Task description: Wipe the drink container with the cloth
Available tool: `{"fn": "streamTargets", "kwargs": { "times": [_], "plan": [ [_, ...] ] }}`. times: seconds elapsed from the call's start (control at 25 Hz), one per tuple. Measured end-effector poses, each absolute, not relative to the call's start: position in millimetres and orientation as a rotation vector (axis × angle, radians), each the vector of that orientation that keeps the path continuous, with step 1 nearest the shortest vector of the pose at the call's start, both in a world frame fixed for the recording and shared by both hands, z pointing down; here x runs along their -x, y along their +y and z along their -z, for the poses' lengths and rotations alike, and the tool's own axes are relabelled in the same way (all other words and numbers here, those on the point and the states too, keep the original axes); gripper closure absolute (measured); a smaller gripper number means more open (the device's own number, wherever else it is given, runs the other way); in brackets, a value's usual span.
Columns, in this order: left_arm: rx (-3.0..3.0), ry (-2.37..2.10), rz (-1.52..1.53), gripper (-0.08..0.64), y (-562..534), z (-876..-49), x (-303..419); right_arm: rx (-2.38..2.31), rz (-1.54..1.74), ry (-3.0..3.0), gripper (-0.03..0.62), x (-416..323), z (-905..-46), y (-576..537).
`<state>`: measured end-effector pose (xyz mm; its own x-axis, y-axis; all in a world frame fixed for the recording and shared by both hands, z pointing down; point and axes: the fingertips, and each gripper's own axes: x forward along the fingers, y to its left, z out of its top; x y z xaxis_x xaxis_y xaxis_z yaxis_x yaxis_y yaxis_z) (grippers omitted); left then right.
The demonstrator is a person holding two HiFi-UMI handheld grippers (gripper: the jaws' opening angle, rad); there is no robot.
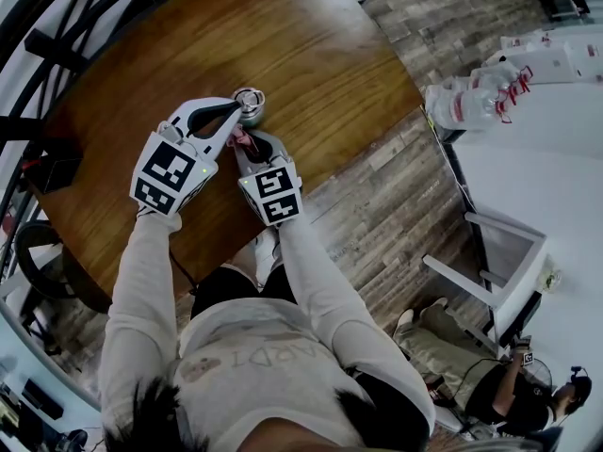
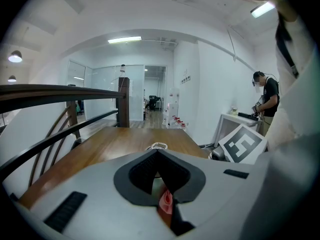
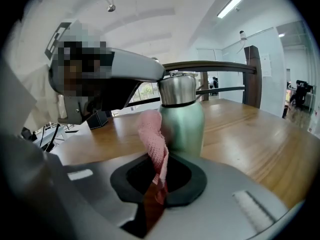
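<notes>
**Drink container** (image 1: pixel 251 106) – green body with a steel neck and lid. It stands upright on the round wooden table (image 1: pixel 283 45), near the edge closest to the person. In the right gripper view the bottle (image 3: pixel 182 124) fills the centre. In the left gripper view only its lid ring (image 2: pixel 159 146) shows, just past the jaw tips.

**Left gripper** (image 1: pixel 234 108) – reaches to the top of the bottle. Its jaws are drawn together, with the tips (image 2: pixel 157 154) meeting at the lid. From the right gripper view its white jaw (image 3: pixel 161 75) touches the left side of the lid. How much of the lid is pinched cannot be made out.

**Right gripper** (image 1: pixel 247 145) – low, just beside the bottle on the person's side. Its jaws (image 3: pixel 162 166) are clamped tight on the cloth.

**Cloth** (image 1: pixel 240 138) – pink, knitted texture. It rises as a folded strip from between the right jaws (image 3: pixel 154 136) and its upper part lies against the green wall of the bottle. A scrap of it (image 2: pixel 165 202) shows low in the left gripper view.

**Marker cubes** – one on each gripper, left (image 1: pixel 170 169) and right (image 1: pixel 273 191), both facing up. The right one (image 2: pixel 243 144) also shows in the left gripper view.

**Surroundings** – a dark curved rail (image 2: pixel 60 91) stands at the table's far side. A white counter (image 1: pixel 528 130) carries wrapped bottles (image 1: pixel 471 102). A second person (image 2: pixel 270 101) stands at another counter.
</notes>
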<state>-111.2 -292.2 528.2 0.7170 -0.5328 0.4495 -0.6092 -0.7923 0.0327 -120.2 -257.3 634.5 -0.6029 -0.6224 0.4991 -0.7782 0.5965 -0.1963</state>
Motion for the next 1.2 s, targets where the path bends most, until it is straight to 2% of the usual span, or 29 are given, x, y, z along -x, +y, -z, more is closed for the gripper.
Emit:
{"fn": "streamTargets", "kwargs": {
  "times": [0.64, 1.2],
  "plan": [
    [-2.744, -0.910, -0.636, 0.555, -292.6, -527.5, 111.5, -1.336, -0.584, -2.345, 0.555, 57.7, -637.1, -287.4],
    [-2.739, -0.944, -0.668, 0.555, -288.5, -523.7, 110.2, -1.349, -0.577, -2.417, 0.555, 55.4, -608.3, -274.3]
  ]
}}
